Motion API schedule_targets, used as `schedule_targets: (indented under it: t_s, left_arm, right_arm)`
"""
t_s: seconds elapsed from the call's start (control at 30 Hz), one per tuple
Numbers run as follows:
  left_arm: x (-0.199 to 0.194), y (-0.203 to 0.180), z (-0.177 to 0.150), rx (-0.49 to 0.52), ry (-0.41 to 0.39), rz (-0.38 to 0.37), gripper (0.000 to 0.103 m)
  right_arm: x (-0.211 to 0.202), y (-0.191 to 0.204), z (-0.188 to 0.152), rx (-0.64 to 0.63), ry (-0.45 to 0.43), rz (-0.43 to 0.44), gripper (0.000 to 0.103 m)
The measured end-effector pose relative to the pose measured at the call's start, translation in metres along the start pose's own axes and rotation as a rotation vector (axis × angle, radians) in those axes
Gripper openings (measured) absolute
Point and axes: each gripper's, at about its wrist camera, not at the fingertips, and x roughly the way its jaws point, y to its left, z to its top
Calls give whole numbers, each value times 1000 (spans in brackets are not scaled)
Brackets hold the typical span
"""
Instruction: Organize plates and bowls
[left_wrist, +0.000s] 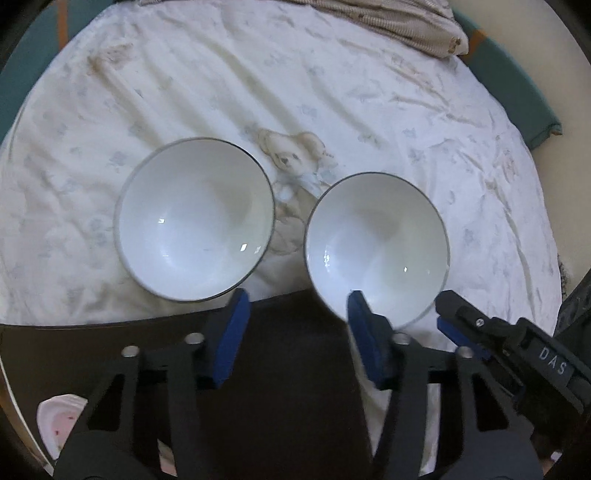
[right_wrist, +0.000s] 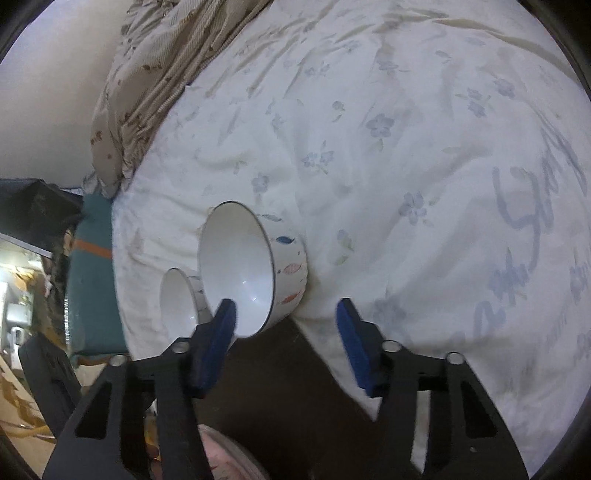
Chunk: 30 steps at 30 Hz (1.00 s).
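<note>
Your way is clear across the bed's (left_wrist: 332, 74) far half; two bowls (left_wrist: 195, 218) (left_wrist: 376, 243) crowd its near edge.

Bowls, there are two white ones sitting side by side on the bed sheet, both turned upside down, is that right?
Not quite. The two are side by side on the sheet, but both stand upright with their open mouths facing up. The left wrist view looks straight into the left bowl and the right bowl, showing their glossy white insides.

Two white bowls sit side by side on the sheet, left bowl (left_wrist: 195, 219), right bowl (left_wrist: 376, 247), left gripper (left_wrist: 295, 314) hovering just short, jaws apart.
</note>
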Motion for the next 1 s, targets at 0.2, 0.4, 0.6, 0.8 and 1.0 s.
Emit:
schedule_targets:
  t_s: [0.2,0.4,0.6,0.8,1.0]
  left_arm:
    - [28,-4,7,-20,39,-30,30]
    - [42,-9,8,-44,80,-28,12]
    - [27,-11,1,-35,76,-22,12]
    - [0,-3,-21,-35,66,10,13]
    - [-25,22,-58,-64,97,51,14]
  right_arm:
    - [28,-5,16,-15,30,-30,36]
    - [36,-9,24,-8,37,-42,18]
    - [34,-3,23,-60,35,-50,13]
    - [20,10,13,-110,42,-43,12]
    - [14,29,-19,-218,109,-48,12]
